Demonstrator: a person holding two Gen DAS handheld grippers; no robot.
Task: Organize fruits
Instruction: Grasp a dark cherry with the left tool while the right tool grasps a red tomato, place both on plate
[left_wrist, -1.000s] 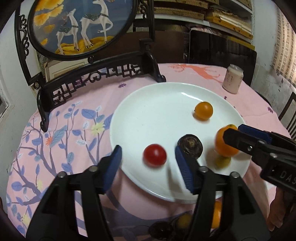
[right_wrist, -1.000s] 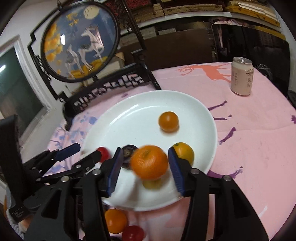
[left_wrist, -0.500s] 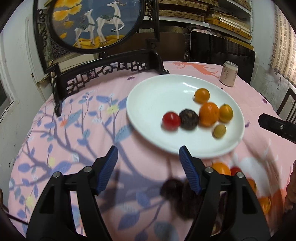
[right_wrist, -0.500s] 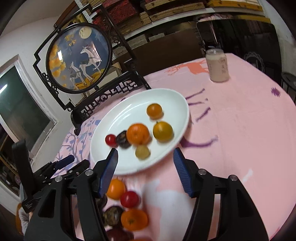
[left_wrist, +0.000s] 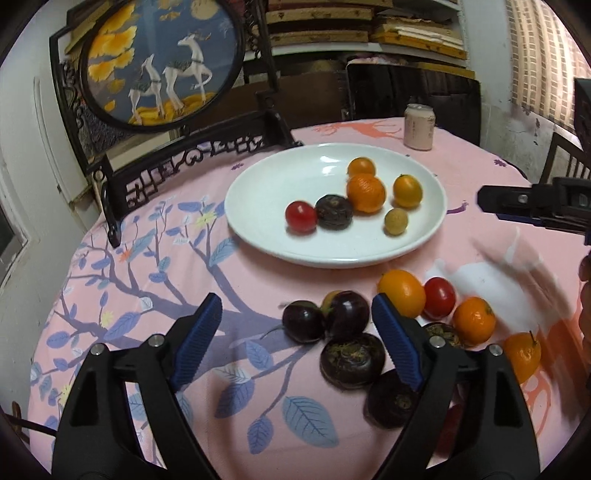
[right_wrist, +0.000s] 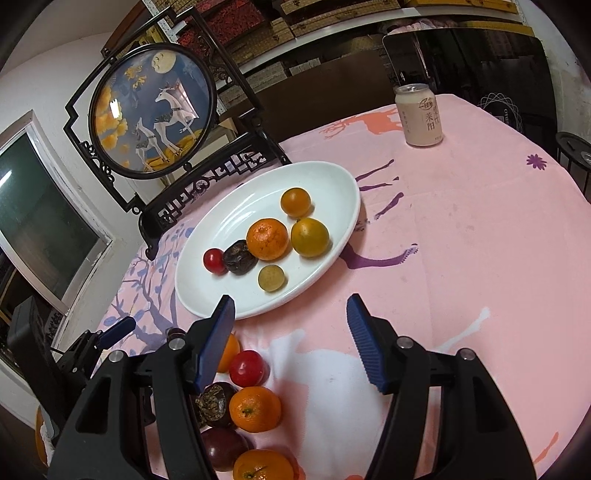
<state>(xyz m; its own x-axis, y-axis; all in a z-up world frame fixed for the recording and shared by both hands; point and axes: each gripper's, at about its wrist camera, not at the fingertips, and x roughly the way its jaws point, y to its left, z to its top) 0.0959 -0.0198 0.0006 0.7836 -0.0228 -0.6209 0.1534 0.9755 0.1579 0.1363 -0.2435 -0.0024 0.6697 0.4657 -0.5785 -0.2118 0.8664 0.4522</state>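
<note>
Left wrist view: left gripper (left_wrist: 297, 338) fingers opening, nothing gripped, above dark purple round fruits (left_wrist: 325, 319) on pink-clothed table (left_wrist: 147, 280). White oval plate (left_wrist: 258, 184) holds red tomato (left_wrist: 301, 217), orange mandarin (left_wrist: 365, 193), four other fruits. Right gripper (right_wrist: 291, 332) fingers parted, empty, over cloth beside loose red tomato (right_wrist: 246, 368).

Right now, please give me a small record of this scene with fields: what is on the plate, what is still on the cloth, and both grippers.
plate: white, holds six fruits, among them a red tomato and a mandarin
cloth: pink tablecloth, a cluster of loose fruit near the grippers
other: drink can, upright
left gripper: jaws opening, nothing gripped
right gripper: open, empty
</note>
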